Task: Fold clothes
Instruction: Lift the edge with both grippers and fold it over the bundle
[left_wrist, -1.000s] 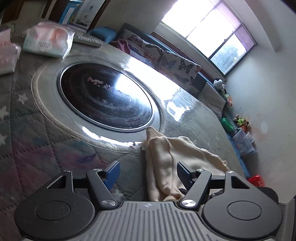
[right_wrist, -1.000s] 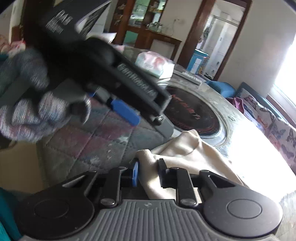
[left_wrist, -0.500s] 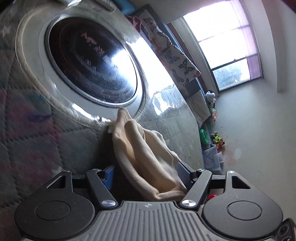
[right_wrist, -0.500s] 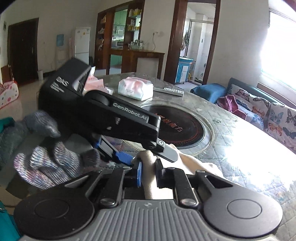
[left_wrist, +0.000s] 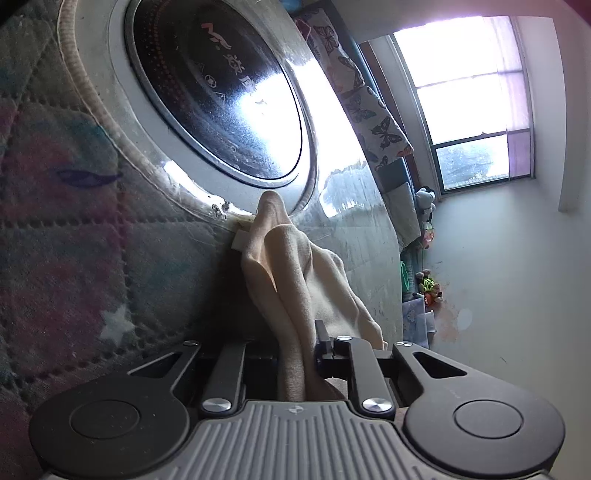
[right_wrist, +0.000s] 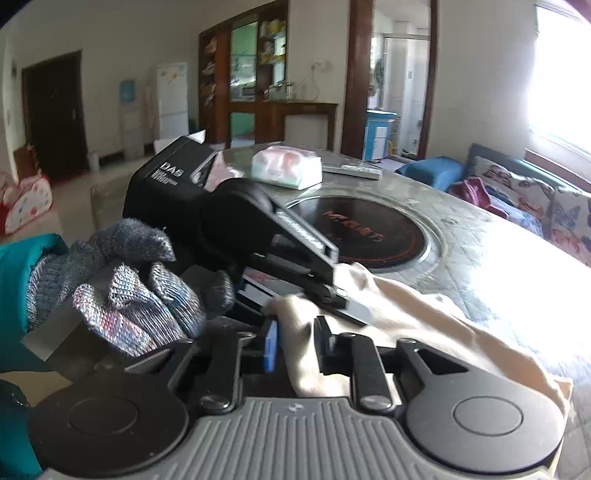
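A cream garment (left_wrist: 295, 280) lies bunched on the quilted table cover, its far tip near the rim of the round black cooktop (left_wrist: 221, 92). My left gripper (left_wrist: 295, 350) is shut on a fold of the cream garment. In the right wrist view the garment (right_wrist: 424, 321) trails off to the right across the table. My right gripper (right_wrist: 295, 347) is shut on its near edge. The left gripper (right_wrist: 332, 295), held by a gloved hand (right_wrist: 129, 295), grips the same garment just beyond my right fingers.
A pack of wipes (right_wrist: 286, 170) and a flat remote (right_wrist: 351, 170) lie at the table's far side. A sofa with butterfly cushions (right_wrist: 535, 199) stands right of the table. Toys (left_wrist: 428, 284) lie on the floor under the window.
The left gripper has shut on the cream garment, having been open around it. It has tilted and moved closer to the cloth. The right gripper stays shut on the garment, lifted slightly.
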